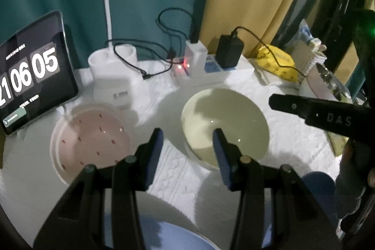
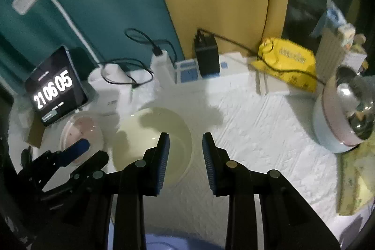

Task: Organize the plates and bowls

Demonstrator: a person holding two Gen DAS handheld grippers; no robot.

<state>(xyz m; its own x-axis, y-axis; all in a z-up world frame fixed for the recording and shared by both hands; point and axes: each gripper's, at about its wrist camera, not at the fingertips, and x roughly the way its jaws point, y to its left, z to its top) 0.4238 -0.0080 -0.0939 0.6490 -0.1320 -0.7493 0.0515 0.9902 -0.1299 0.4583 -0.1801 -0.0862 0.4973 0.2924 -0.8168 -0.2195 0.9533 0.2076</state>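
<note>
- Left tool (image 1: 187,154) hangs part-open, holding nothing; the cream bowl (image 1: 225,123) lies just ahead-right, the pink plate (image 1: 91,139) ahead-left.
- Right tool (image 2: 186,156) hangs part-open and empty, that bowl ahead-left on the worktop (image 2: 269,132).

Speckled plate (image 1: 90,137) left of bowl (image 1: 225,125), tablet (image 1: 32,72) behind plate.

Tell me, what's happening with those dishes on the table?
A person holds a gripper in each hand over a white table. Both are open and hold nothing. The left hand-held gripper hangs between a pink speckled plate and a cream bowl. The right hand-held gripper is by the bowl's right edge. Nothing is stacked yet.
</note>
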